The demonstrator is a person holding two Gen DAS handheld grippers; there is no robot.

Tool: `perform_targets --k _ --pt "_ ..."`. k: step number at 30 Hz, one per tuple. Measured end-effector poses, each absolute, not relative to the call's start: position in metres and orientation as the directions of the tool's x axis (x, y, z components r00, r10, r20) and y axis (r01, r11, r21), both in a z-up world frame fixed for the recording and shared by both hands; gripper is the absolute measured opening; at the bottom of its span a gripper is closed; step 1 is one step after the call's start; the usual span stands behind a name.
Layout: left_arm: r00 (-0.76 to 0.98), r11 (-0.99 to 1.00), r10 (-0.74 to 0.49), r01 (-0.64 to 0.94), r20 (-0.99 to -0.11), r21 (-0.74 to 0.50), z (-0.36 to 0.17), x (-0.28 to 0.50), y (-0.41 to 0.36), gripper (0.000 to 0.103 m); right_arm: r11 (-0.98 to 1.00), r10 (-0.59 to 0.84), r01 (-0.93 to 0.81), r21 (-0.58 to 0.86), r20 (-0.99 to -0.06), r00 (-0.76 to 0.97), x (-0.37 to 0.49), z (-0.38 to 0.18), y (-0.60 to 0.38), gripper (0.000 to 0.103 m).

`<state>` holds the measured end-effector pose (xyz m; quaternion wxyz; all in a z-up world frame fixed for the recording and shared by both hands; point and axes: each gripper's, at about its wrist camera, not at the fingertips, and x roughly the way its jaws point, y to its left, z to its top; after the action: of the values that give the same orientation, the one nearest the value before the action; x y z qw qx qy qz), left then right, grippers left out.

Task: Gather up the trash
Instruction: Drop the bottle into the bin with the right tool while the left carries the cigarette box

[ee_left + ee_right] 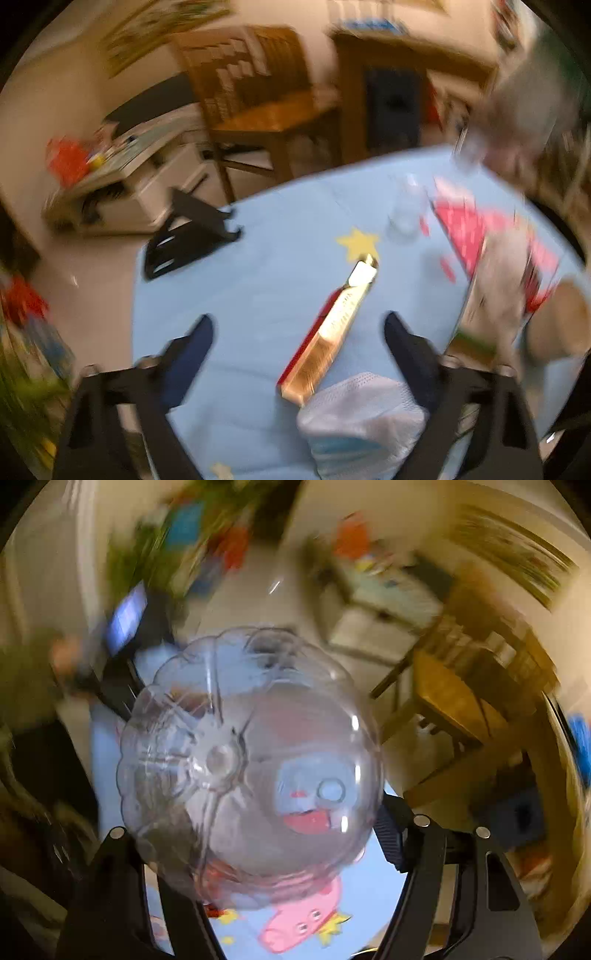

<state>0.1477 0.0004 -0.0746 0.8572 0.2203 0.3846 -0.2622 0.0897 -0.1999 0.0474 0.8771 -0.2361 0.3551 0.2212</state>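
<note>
Gripped across its body by the right gripper [255, 834], a clear plastic bottle [251, 760] is held above the blue table [258, 288]. If squeezed unevenly, it may slip. The left gripper [299, 328] gapes empty over a gold wrapper [328, 332] and face mask [362, 417] near the table's front edge.
</note>
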Motion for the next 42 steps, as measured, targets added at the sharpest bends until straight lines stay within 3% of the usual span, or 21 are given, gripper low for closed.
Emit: perform_targets --k 2,6,11,15,20,23,26,27,28,29,35,42 --pt "0.51 0.73 -0.238 0.655 -0.827 0.194 -0.092 0.154 -0.015 0.014 0.875 0.249 -0.454 -0.165 -0.653 0.716 0.06 0.06 -0.241 0.068" --pt "0.522 0.741 -0.159 0.624 -0.838 0.249 -0.101 0.16 -0.023 0.013 0.952 0.27 -0.304 0.024 -0.531 0.803 0.012 0.069 -0.318 0.068" --pt "0.489 0.834 -0.349 0.551 -0.799 -0.027 -0.057 0.166 0.005 0.013 0.978 0.172 -0.096 0.183 -0.462 0.87 -0.027 0.049 -0.411 0.067" --pt "0.522 0.873 -0.379 0.476 -0.764 -0.107 -0.037 0.164 0.01 0.013 0.931 0.048 0.116 0.346 -0.433 0.9 -0.047 0.012 -0.486 0.066" --pt "0.543 0.878 -0.347 0.474 -0.765 -0.062 -0.019 0.144 -0.017 0.013 0.837 -0.081 0.347 0.424 -0.53 0.844 -0.042 -0.055 -0.554 0.066" --pt "0.537 0.854 -0.386 0.516 -0.75 -0.071 0.002 0.133 -0.04 0.013 0.819 -0.178 0.462 0.341 -0.615 0.769 -0.032 -0.065 -0.573 0.066" --pt "0.535 0.818 -0.437 0.571 -0.723 -0.072 0.023 0.114 -0.07 0.013 0.791 -0.15 0.508 0.342 -0.697 0.702 -0.014 -0.085 -0.577 0.069" --pt "0.527 0.798 -0.461 0.598 -0.714 -0.073 0.03 0.104 -0.087 0.013 0.786 -0.169 0.529 0.321 -0.712 0.682 -0.014 -0.091 -0.574 0.081" --pt "0.515 0.779 -0.481 0.622 -0.709 -0.077 0.035 0.097 -0.103 0.013 0.778 -0.234 0.572 0.259 -0.727 0.646 -0.013 -0.094 -0.571 0.099" --pt "0.502 0.764 -0.498 0.64 -0.707 -0.084 0.038 0.092 -0.114 0.013 0.772 -0.296 0.602 0.204 -0.722 0.625 -0.015 -0.091 -0.568 0.097" --pt "0.363 0.621 -0.604 0.772 -0.709 -0.134 0.034 0.045 -0.221 0.013 0.654 -0.491 0.719 0.233 -0.593 0.639 -0.074 -0.063 -0.584 0.098" --pt "0.151 0.452 -0.654 0.864 -0.741 -0.222 -0.003 0.004 -0.362 0.013 0.501 -0.705 0.777 0.382 -0.34 0.622 -0.189 -0.027 -0.567 0.098"
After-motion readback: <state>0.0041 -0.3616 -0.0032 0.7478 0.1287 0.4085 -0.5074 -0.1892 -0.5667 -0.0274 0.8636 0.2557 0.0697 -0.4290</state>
